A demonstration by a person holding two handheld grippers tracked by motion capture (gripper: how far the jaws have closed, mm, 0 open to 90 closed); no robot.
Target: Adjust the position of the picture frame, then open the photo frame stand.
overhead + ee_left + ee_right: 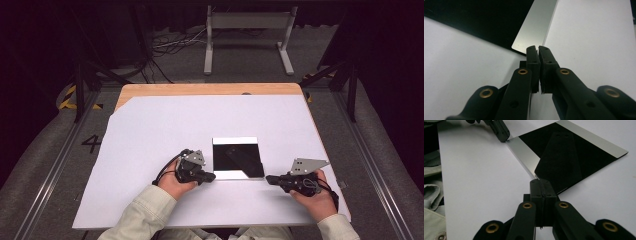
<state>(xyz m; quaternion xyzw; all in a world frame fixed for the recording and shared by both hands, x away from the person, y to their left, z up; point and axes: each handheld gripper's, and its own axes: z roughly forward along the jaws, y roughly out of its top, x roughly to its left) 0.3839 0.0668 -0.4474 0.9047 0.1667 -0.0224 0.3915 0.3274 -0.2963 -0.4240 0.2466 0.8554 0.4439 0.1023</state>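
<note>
White sheet [150, 150] covers most of the wooden table [200, 89], with dark floor and a metal stand beyond. From above, a square plate [237, 157], black with silver strips at its near and far edges, lies at the middle of the sheet. My left claw [210, 176] sits at its near left corner, my right claw [270, 179] at its near right corner.

Along my left claw [538, 48], the jaws show only a slit between them, nothing held, tips at the plate's [535, 27] silver corner.

Along my right claw [540, 181], the jaws are pressed together and empty, tips at the plate's [564, 155] edge; the left claw [504, 136] is at the far corner.
</note>
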